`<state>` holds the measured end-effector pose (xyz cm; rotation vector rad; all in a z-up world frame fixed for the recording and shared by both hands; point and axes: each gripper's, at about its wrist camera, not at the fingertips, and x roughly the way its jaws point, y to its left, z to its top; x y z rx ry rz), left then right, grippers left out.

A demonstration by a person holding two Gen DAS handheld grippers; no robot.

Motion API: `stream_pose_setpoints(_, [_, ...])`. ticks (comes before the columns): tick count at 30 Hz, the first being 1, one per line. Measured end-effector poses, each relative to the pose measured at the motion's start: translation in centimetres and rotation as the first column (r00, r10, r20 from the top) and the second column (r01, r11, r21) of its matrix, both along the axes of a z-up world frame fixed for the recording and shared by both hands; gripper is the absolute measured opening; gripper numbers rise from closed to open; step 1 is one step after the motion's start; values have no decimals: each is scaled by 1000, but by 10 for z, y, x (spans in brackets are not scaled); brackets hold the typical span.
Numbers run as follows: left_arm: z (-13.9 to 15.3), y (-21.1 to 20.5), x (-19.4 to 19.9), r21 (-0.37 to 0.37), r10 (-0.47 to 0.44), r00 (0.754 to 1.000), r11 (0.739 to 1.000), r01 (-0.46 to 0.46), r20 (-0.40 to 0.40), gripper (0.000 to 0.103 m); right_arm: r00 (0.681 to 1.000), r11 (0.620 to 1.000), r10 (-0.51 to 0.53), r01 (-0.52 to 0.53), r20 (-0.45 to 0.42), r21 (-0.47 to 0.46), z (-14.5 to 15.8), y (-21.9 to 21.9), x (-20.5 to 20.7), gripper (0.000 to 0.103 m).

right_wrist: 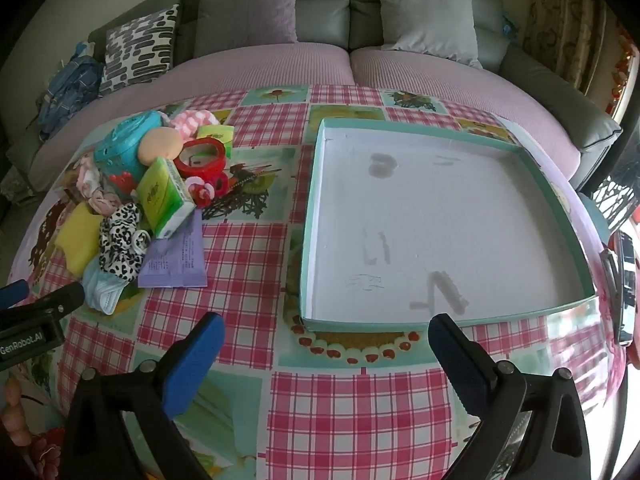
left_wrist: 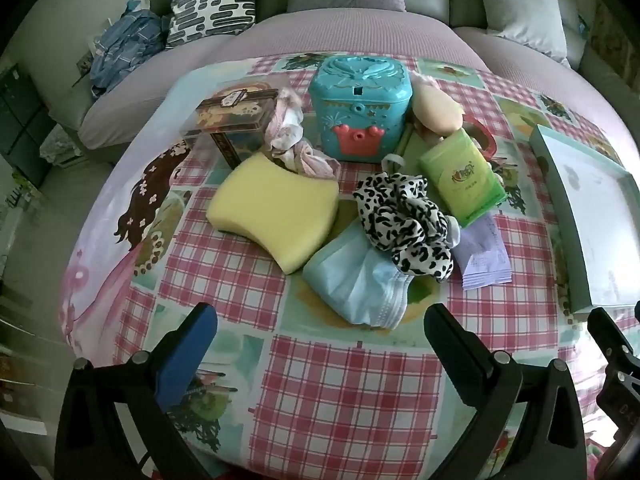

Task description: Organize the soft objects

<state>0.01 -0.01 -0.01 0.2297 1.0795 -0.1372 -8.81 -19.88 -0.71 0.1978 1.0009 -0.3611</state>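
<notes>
Both tools, left point(left_wrist: 320, 344) and right point(right_wrist: 326, 344), spread, empty. Sponge point(left_wrist: 274, 216) near desk's left edge: light, squashy; pinch across narrow waist.

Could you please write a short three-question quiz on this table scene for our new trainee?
1. True or false: the shallow teal-rimmed tray already holds soft items.
2. What lies draped over the light blue face mask? A) yellow sponge B) leopard-print cloth C) green tissue pack
3. How do both grippers stand, the left gripper and the right gripper?

Key:
1. False; it is empty.
2. B, the leopard-print cloth.
3. Both open, holding nothing, above the checked tablecloth.
</notes>
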Motion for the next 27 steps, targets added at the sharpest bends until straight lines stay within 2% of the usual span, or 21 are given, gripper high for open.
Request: stream_pose_setpoints(27, [0, 1, 0, -3, -2, 1000, 1000, 2, -1, 103, 1000, 1000, 0, 0, -3, 2, -1, 1, 0, 103])
